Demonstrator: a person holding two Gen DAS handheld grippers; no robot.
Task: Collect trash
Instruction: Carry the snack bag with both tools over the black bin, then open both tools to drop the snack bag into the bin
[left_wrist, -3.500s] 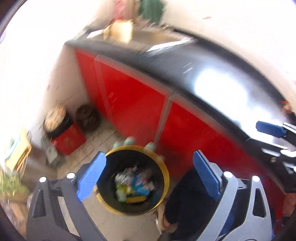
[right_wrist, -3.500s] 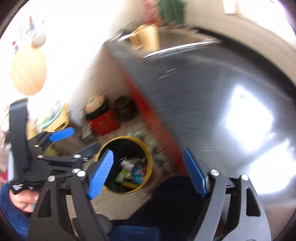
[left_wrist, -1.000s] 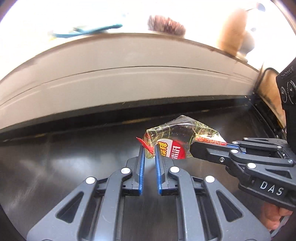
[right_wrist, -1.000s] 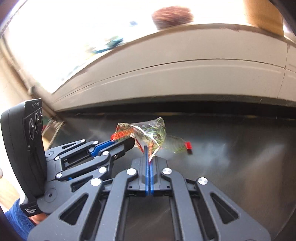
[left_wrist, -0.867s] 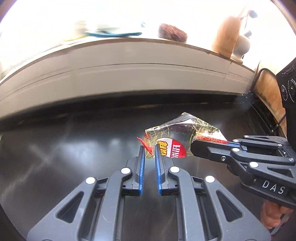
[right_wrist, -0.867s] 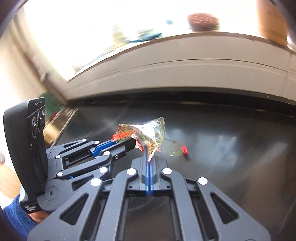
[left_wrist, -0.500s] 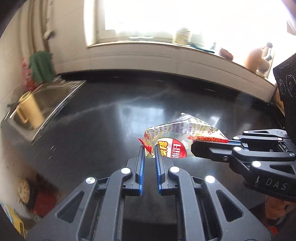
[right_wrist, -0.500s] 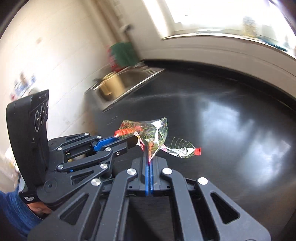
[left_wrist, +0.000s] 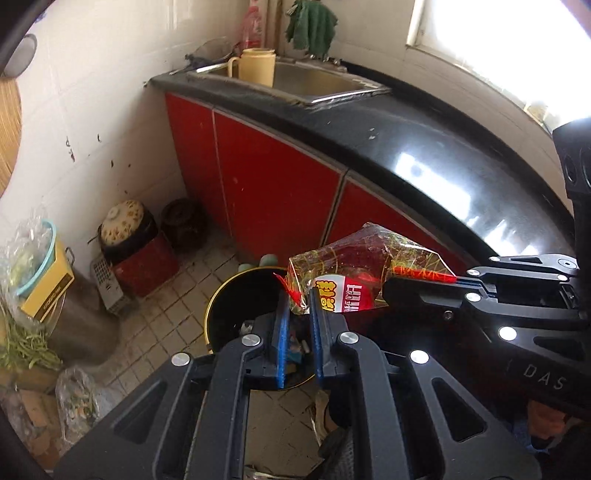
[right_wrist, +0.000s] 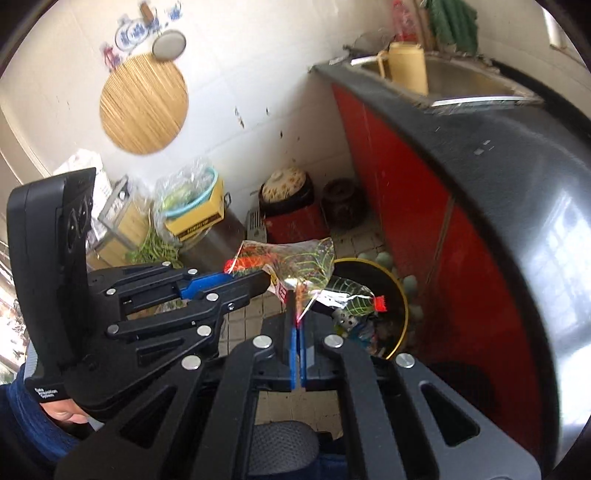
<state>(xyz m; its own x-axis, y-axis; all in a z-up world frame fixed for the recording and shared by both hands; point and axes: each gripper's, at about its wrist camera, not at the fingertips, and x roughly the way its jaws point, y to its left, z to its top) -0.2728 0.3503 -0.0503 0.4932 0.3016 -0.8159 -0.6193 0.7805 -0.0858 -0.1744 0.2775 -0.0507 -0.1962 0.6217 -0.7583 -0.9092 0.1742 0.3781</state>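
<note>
A crumpled clear snack wrapper (left_wrist: 354, 273) with red and yellow print hangs in the air between both grippers, above a black trash bin with a yellow rim (left_wrist: 214, 310). My left gripper (left_wrist: 297, 310) is shut on the wrapper's left corner. My right gripper (right_wrist: 297, 306) is shut on its other end; the wrapper (right_wrist: 295, 262) also shows in the right wrist view. The bin (right_wrist: 402, 306) stands on the tiled floor by the red cabinets and holds several pieces of trash.
A black countertop (left_wrist: 443, 147) over red cabinet doors (left_wrist: 273, 184) runs along the right. A steel sink (left_wrist: 314, 81) with a yellow jug (left_wrist: 255, 66) is at its far end. Pots, a red box (left_wrist: 144, 262) and a steel drum (left_wrist: 77, 314) crowd the floor on the left.
Both grippers swung with the wrapper from over the countertop to above the trash bin on the floor. Both have kept their hold.
</note>
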